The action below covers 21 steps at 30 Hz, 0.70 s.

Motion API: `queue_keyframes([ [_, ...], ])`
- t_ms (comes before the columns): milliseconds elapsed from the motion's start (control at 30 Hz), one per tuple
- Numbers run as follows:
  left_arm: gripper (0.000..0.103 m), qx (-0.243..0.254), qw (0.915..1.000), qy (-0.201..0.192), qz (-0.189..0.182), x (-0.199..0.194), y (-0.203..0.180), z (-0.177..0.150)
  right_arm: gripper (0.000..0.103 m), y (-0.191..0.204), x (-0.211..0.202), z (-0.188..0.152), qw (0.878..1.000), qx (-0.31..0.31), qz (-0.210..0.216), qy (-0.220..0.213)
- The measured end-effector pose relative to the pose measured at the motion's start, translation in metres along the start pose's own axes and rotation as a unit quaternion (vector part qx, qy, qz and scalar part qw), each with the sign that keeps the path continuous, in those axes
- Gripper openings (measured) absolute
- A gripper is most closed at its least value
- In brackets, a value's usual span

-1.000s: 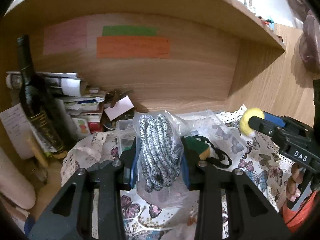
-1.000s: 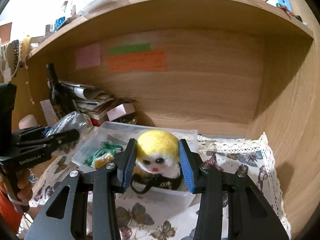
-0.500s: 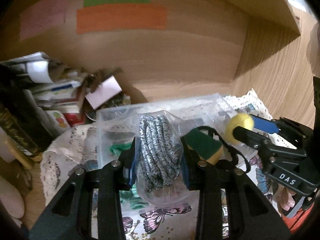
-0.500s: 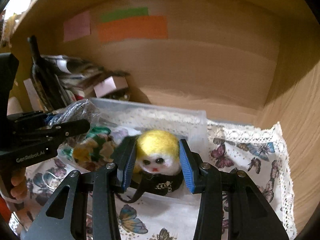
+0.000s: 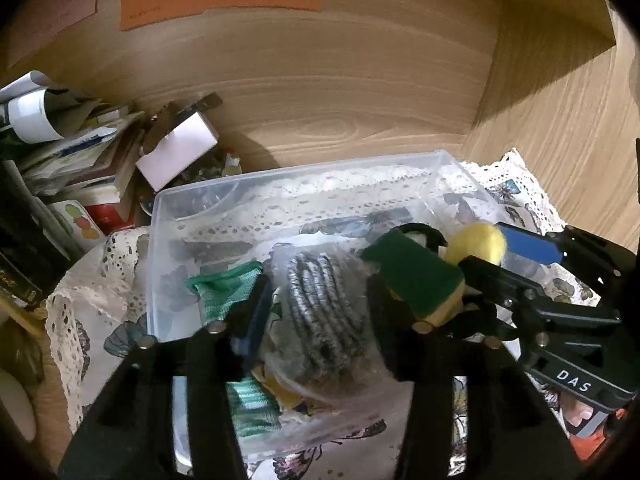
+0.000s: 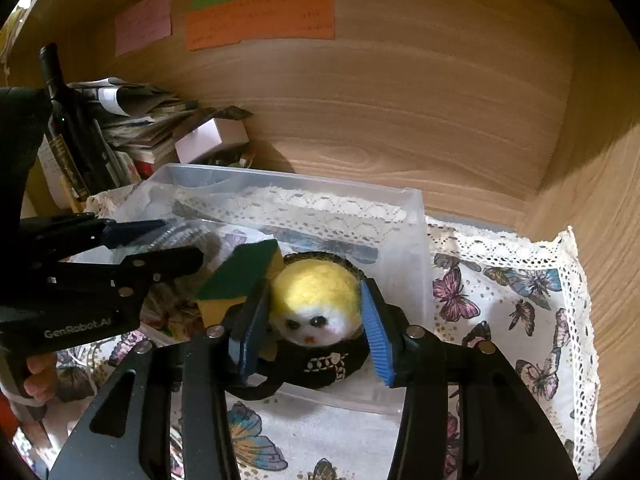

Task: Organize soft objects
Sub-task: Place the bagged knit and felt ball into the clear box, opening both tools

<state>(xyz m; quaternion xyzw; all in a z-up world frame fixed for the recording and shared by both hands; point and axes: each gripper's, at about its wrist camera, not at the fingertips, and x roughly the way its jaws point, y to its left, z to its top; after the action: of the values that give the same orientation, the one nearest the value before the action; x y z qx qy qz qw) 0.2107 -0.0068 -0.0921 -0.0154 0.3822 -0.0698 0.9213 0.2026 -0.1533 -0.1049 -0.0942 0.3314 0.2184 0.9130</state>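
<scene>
A clear plastic bin (image 5: 288,178) (image 6: 416,216) stands on a butterfly cloth. My left gripper (image 5: 320,312) is shut on a plastic bag of grey-white cord (image 5: 324,312), lowered inside the bin. It shows from the side in the right wrist view (image 6: 160,240). My right gripper (image 6: 312,312) is shut on a yellow-headed felt doll (image 6: 316,304) with a black collar, held over the bin's near right part. The doll's yellow head (image 5: 476,242) shows in the left wrist view. A green-and-yellow sponge (image 5: 412,276) (image 6: 240,268) lies in the bin between the grippers. A green knit piece (image 5: 224,284) lies at the bin's left.
Stacked books and papers (image 5: 72,152) and a white box (image 5: 176,152) crowd the left of the wooden alcove. A dark bottle (image 6: 68,120) stands at far left. The butterfly cloth with lace edge (image 6: 520,300) spreads right of the bin. The wooden back wall bears coloured paper notes (image 6: 260,20).
Both grippers have moved forward and down into the bin. The bag of cord and the doll now sit low inside it, close beside the sponge.
</scene>
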Motion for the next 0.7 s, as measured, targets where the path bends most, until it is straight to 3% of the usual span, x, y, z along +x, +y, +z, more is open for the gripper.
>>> queue_keyframes([
  [267, 0.067, 0.009, 0.9993, -0.037, 0.007, -0.028, -0.004, 0.001, 0.046, 0.0, -0.018, 0.004, 1.0, 0.0, 0.001, -0.021],
  [400, 0.079, 0.017, 0.9978, -0.063, 0.01, -0.052, -0.008, 0.001, 0.064, 0.004, -0.04, 0.005, 0.999, -0.004, 0.004, -0.049],
  [567, 0.097, 0.024, 0.9946, -0.098, 0.025, -0.083, -0.011, -0.004, 0.071, 0.01, -0.064, 0.003, 0.997, -0.009, 0.013, -0.073],
  [700, 0.1, 0.026, 0.9926, -0.115, 0.031, -0.101, -0.011, -0.013, 0.074, 0.015, -0.08, -0.004, 0.996, -0.013, 0.02, -0.085],
])
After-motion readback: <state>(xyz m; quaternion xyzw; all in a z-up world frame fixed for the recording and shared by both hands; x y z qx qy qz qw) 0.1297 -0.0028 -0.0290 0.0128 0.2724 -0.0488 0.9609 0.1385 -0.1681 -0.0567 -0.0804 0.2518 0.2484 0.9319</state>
